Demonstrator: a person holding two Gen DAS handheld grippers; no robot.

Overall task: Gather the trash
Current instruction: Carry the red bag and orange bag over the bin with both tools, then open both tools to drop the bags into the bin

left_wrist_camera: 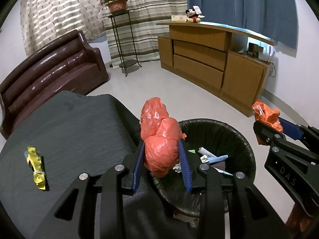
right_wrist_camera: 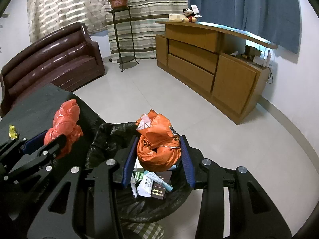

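The left gripper [left_wrist_camera: 161, 159] is squeezing a crumpled red plastic bag [left_wrist_camera: 159, 139] between its blue fingers [left_wrist_camera: 184, 165], holding it over the rim of the round bin with a black liner [left_wrist_camera: 229, 133]. The right gripper [right_wrist_camera: 158, 155] is pinching an orange plastic bag [right_wrist_camera: 157, 149] right above the bin, ready for dropping. A yellow crumpled wrapper [left_wrist_camera: 36, 164] is lying on the dark surface [left_wrist_camera: 79, 129]. The pale floor [right_wrist_camera: 219, 139] is giving lots of open room.
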